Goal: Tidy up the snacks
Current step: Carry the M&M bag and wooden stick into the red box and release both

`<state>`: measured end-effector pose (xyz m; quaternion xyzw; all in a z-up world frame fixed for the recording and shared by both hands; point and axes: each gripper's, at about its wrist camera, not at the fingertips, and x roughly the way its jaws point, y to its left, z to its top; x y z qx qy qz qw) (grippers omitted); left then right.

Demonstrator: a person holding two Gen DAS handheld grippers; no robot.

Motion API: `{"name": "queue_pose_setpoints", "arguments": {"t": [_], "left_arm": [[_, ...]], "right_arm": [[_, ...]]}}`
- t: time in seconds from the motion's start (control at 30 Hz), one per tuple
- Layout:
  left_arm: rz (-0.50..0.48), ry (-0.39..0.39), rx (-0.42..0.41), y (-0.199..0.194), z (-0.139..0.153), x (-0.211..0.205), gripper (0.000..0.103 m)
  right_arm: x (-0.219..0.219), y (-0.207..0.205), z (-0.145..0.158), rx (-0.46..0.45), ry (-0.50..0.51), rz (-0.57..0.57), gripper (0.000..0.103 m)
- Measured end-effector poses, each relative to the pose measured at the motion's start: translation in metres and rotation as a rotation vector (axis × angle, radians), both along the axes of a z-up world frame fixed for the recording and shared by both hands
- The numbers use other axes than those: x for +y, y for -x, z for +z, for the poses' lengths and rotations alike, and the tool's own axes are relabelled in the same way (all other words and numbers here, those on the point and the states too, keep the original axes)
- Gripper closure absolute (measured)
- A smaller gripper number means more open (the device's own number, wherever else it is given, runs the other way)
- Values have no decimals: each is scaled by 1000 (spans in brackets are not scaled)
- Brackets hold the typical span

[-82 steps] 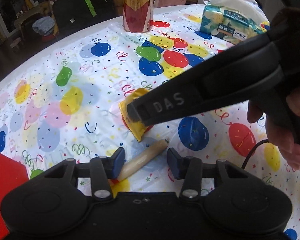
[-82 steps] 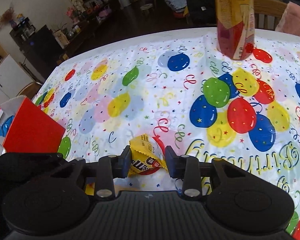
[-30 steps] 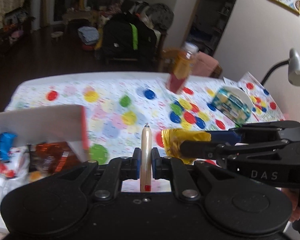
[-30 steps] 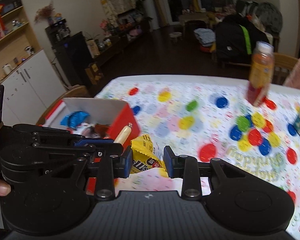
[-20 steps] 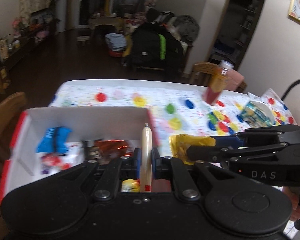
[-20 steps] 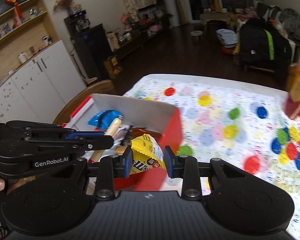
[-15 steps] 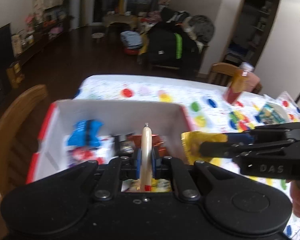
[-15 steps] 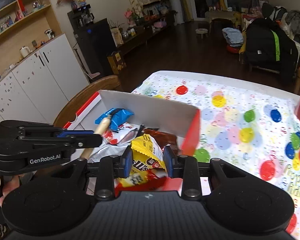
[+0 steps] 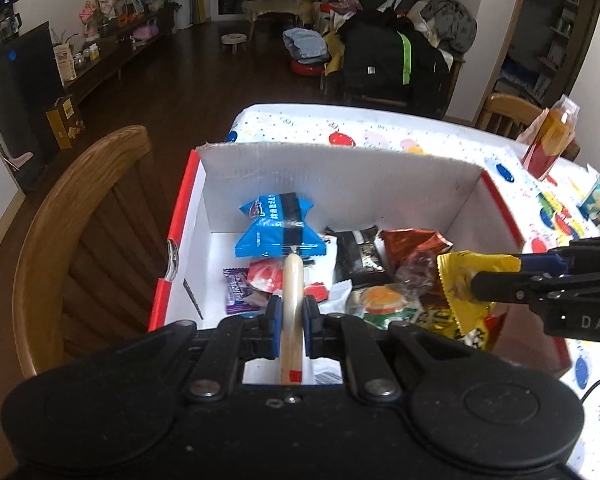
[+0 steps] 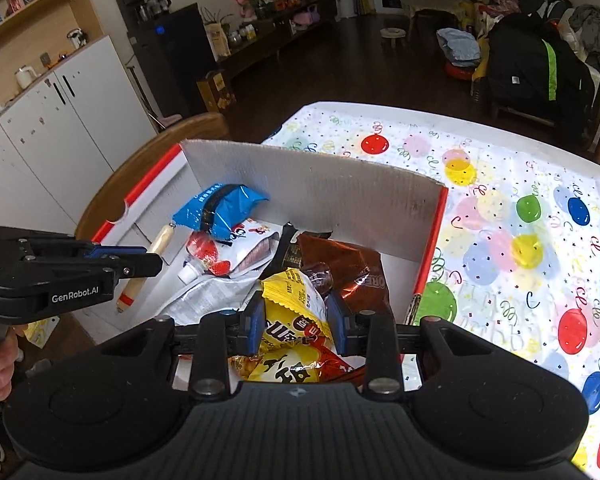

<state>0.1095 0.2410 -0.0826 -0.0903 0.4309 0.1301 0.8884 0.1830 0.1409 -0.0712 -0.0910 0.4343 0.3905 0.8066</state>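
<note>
Snacks are hanging over the red-edged box (image 9: 340, 168): the left gripper (image 9: 288, 318) fingers are clamping a pale sausage stick (image 9: 292, 304), and the right gripper (image 10: 294, 320) fingers are pinching a yellow candy packet (image 10: 292, 308), both above the packets piled inside. Releasing well should mean lowering each first, sausage over the bare left floor, candy clear of the right wall beside the desk (image 10: 520, 208).
</note>
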Motion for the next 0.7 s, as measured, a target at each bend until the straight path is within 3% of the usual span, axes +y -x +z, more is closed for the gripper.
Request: {"name": "queue_pose_setpoints", "arguments": {"t": [0.57,0.7], "left_arm": [[-35,16,78,-9,-31,8,95],[-34,24,86,-8,-33,10,91]], "right_arm": [[11,3,-16,6,63,-23,71],[11,3,-16,11,61,-34,70]]}}
